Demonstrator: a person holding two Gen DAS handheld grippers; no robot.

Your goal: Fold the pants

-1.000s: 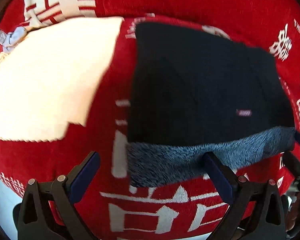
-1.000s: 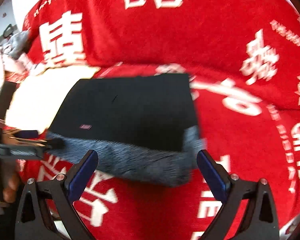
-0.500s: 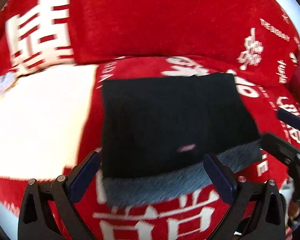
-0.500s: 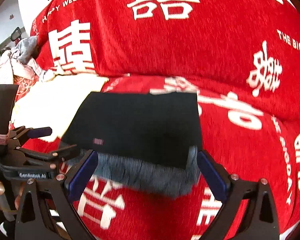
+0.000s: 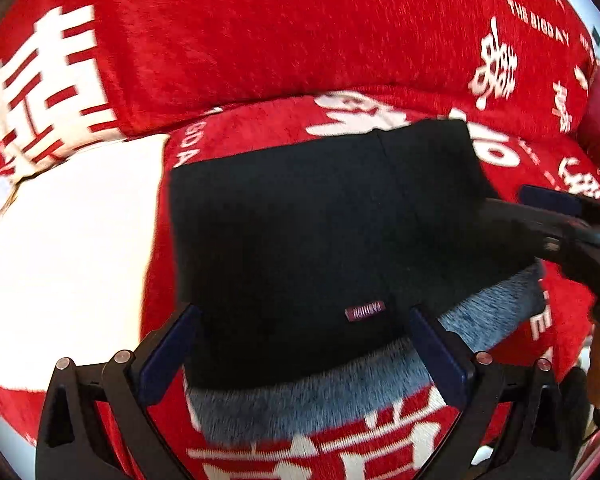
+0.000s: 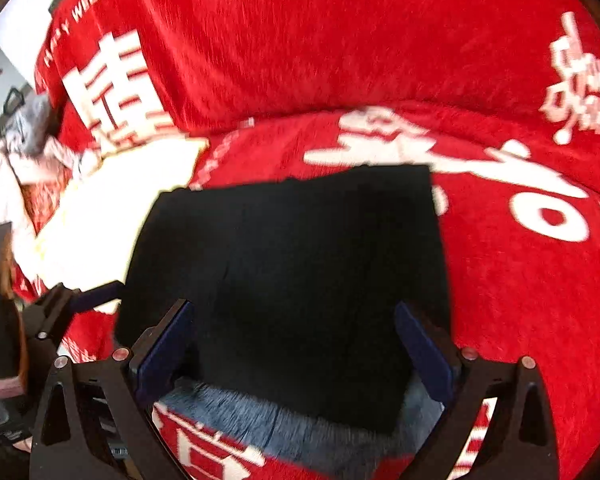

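The pants (image 5: 324, 240) lie as a compact black rectangle on the seat of the red sofa (image 5: 284, 40), with a grey fleecy inner layer (image 5: 340, 396) showing along the edge nearest both cameras and a small pink label (image 5: 365, 311) just above that edge. A cream cloth (image 5: 64, 256) lies just beside the pants on their left side. The left gripper (image 5: 306, 354) hovers over the near edge with its 2 fingers spread wide and holding nothing; the right gripper (image 6: 296, 346) is likewise wide and empty over the same edge, further toward the right end of the pants. The fold looks nearly finished, so the sensible care now is to square it: lower each claw onto the fleecy edge, pinch both layers together, and tuck or smooth that strip evenly under the black top without dragging the stack toward the cream cloth.
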